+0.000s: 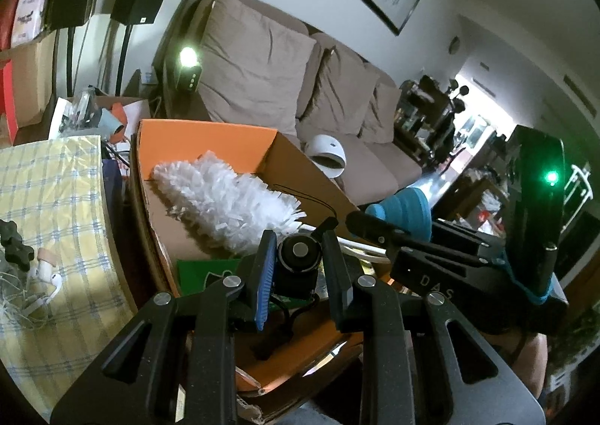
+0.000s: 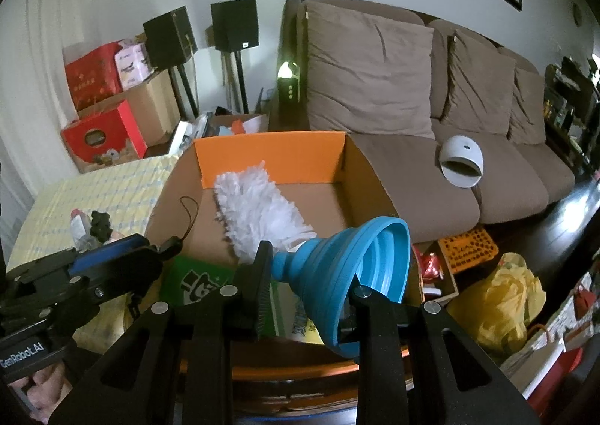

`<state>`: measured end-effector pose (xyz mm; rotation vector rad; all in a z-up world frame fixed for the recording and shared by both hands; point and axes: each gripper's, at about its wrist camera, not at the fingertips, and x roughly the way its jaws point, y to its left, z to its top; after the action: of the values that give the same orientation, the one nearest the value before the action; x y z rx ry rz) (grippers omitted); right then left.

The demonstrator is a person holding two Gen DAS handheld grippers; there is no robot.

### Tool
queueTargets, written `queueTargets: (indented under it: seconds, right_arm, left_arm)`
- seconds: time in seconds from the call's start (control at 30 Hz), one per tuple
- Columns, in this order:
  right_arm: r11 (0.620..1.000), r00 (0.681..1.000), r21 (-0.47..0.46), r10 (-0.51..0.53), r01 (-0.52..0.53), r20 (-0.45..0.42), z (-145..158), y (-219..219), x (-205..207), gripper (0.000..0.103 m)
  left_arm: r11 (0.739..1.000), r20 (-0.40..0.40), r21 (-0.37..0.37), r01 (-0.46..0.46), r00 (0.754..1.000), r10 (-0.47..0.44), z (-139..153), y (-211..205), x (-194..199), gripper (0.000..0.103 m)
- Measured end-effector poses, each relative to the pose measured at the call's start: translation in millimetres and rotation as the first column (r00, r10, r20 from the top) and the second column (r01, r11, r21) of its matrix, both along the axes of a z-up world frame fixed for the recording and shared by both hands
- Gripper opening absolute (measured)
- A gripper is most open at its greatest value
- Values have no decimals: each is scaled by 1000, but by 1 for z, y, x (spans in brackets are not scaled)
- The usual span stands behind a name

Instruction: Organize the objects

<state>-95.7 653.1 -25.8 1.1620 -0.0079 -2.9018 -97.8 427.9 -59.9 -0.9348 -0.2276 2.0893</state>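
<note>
Above the open cardboard box [image 2: 360, 177], both tools hang loaded. Left gripper [image 1: 300, 264] is clamped on a black cylindrical device [image 1: 299, 265] whose cord trails down; right gripper [image 2: 311, 286] is clamped on a blue collapsible funnel [image 2: 356, 275], pinched across its soft folds.

Risks, as judged: the funnel may spring or slip from the pads, since pliant walls give little purchase — and the dangling cord could snag the box rim on the way down. The tools sit near each other and might collide.

Box contents: a white fluffy duster [image 2: 258, 207] lying diagonally, a green packet [image 2: 195, 282] at the near end.
</note>
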Motion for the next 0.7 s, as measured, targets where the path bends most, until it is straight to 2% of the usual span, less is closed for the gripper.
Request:
queueTargets:
  seconds: [0.13,0.57,0.7]
  right_arm:
    - [1000,1000,1,3,-3,9,-2,1,0,24]
    - [998,997,23,50,-51,52,-10,-4,-2,24]
    - [998,996,26,64,-66,67,-13,-7,-4,24]
  left_arm:
    - [999,11,-33,10,1000,-10,-4,4,0,23]
    - [999,20,-49,6,1000,-5,-7,2,-2,23]
    - [996,36,-84,9,999,-6,-11,5,-4,23]
